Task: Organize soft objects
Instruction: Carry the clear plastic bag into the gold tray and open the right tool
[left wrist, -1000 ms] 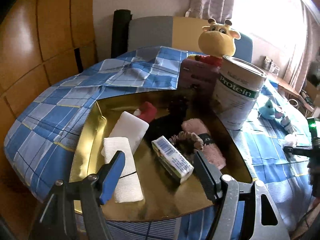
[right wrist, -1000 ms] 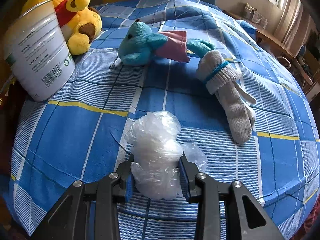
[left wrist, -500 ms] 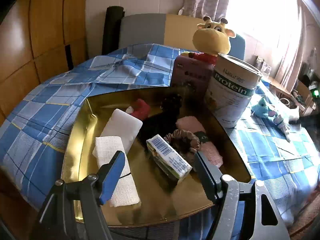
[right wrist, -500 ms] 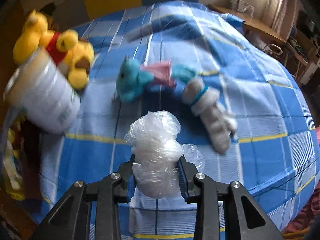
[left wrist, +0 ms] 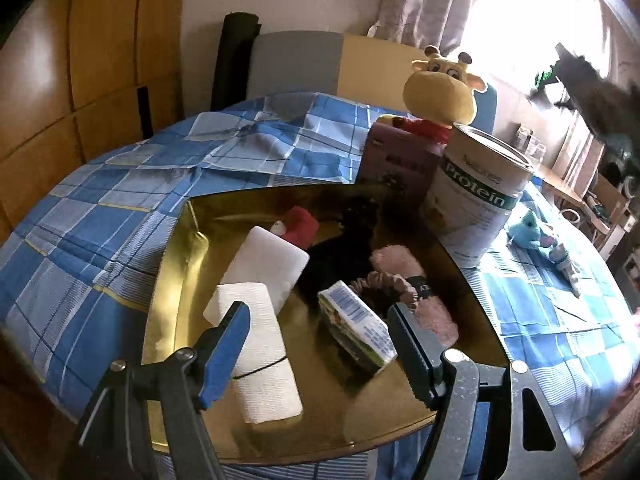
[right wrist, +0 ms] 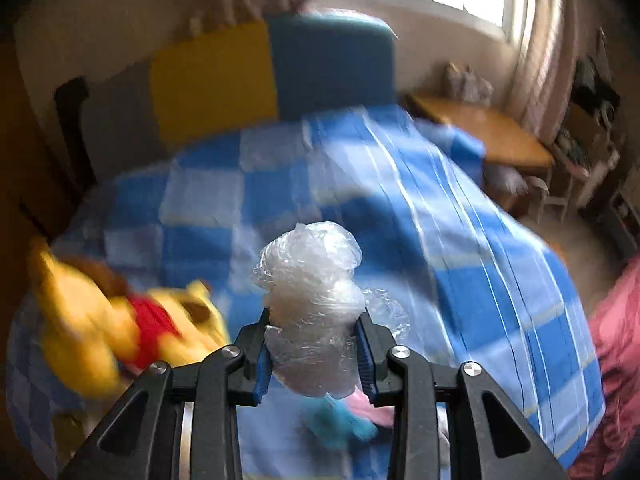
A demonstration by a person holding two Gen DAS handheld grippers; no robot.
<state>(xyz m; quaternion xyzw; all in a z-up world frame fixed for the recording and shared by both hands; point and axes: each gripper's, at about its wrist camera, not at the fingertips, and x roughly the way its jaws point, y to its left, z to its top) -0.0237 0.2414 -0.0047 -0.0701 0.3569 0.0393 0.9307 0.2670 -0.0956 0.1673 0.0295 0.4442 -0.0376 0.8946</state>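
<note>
My right gripper (right wrist: 314, 354) is shut on a crumpled clear plastic bag (right wrist: 312, 304), held high over the blue checked bed cover (right wrist: 460, 264); this view is blurred. Below it lie a yellow plush bear (right wrist: 100, 316) at the left and a teal plush toy (right wrist: 340, 424) under the jaws. My left gripper (left wrist: 320, 344) hangs open over a gold tray (left wrist: 172, 280). The tray holds white rolled cloths (left wrist: 260, 340), a white pad (left wrist: 268, 268), a red piece (left wrist: 298, 224), a pink towel (left wrist: 416, 292), a scrunchie (left wrist: 384, 284) and a small packet (left wrist: 356, 324).
Behind the tray stand a protein tin (left wrist: 476, 200), a purple box (left wrist: 396, 168) and a giraffe plush (left wrist: 440, 92). The teal toy (left wrist: 528, 232) and a grey sock (left wrist: 568, 268) lie on the cover at the right. Wooden panels line the left; a desk (right wrist: 488, 136) stands by the window.
My right gripper rose quickly off the bed cover with the plastic bag and swung toward the yellow bear's side. The left gripper stayed over the tray.
</note>
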